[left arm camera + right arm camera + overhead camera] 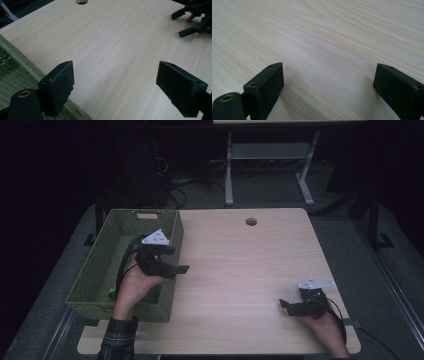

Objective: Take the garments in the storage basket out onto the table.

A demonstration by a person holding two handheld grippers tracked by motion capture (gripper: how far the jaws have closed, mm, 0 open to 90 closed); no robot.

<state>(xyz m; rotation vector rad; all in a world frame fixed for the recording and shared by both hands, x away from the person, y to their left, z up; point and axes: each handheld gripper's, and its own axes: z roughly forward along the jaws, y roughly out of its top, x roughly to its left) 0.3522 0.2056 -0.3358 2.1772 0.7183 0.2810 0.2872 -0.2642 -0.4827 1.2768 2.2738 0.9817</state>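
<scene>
Black foam-padded fingers (pixel 58 87) of my left gripper (pixel 116 86): spread wide, nothing between them, bare wooden table (pixel 112 50) beneath. Green woven basket (pixel 100 265): at the table's left edge, its rim just left of and below those fingers in the left gripper view. Right gripper (pixel 327 87): fingers likewise wide apart, empty, low over plain wood near the table's right front. High view adds my left hand (pixel 135 285) above the basket's right wall and something green inside the basket; I cannot tell what.
</scene>
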